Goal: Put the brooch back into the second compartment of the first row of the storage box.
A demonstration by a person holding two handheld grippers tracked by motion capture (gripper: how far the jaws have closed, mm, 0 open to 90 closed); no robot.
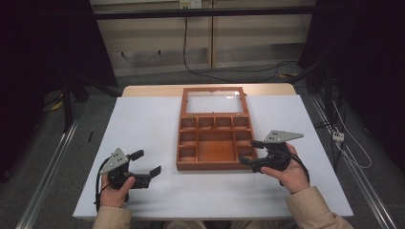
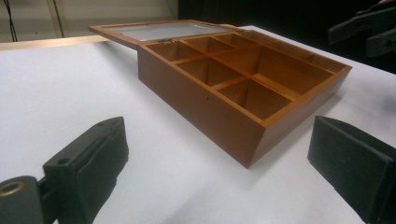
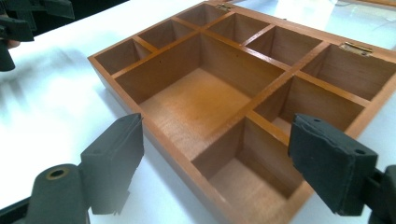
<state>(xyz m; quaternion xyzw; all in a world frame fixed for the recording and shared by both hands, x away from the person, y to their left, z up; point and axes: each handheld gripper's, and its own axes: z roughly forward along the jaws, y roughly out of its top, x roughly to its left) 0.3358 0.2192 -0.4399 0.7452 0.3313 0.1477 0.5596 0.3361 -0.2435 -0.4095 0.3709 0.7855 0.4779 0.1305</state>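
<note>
A brown wooden box (image 1: 216, 165) with several empty compartments stands open at the table's middle. Its glass-paned lid (image 1: 213, 101) lies flat behind it. My right gripper (image 1: 250, 152) is at the box's front right corner, open; in the right gripper view its jaws (image 3: 222, 154) straddle the corner compartment (image 3: 247, 179) without touching the wood. My left gripper (image 1: 146, 162) rests open on the white table, left of the box and apart from it. In the left gripper view the box's near corner (image 2: 254, 140) stands between the spread pads (image 2: 100, 149), with nothing gripped.
The white table top (image 1: 143, 124) has bare room on both sides of the box and along the front edge. Hinges (image 3: 357, 48) join the lid to the box's back wall. Cables run over the floor behind the table.
</note>
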